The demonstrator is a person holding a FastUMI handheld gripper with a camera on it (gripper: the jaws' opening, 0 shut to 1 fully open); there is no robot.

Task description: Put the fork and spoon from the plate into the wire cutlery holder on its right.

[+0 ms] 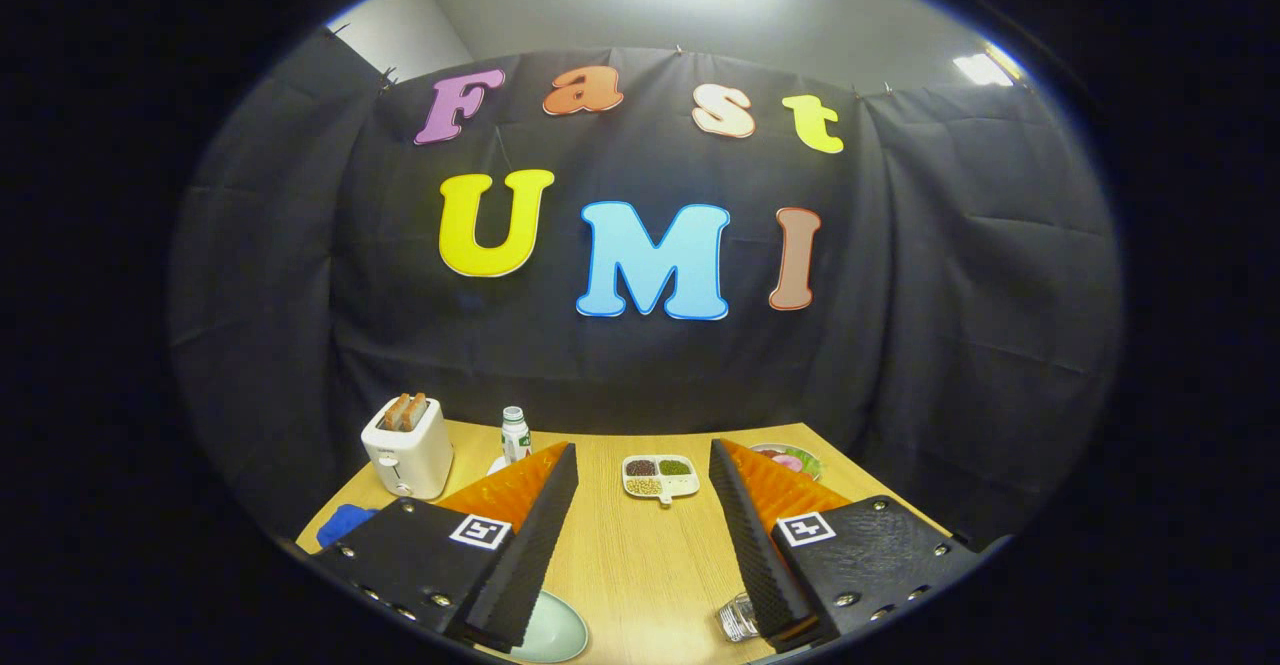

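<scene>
Gripper (643, 535) fingers spread wide, nothing between them but bare wooden table (640, 565); pale green round plate (555, 635) peeks beneath left finger; clear glass object (738, 617) beside right finger; white toaster (408, 450), small sectioned dish (659, 476) beyond fingertips.

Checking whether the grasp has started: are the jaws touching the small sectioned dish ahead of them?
Apart. In the gripper view, the open gripper has bare table between its fingers, and the dish sits well beyond the fingertips.

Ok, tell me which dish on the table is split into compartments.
The white sectioned dish beyond the open hand-held gripper; the pale green plate is plain.
</scene>
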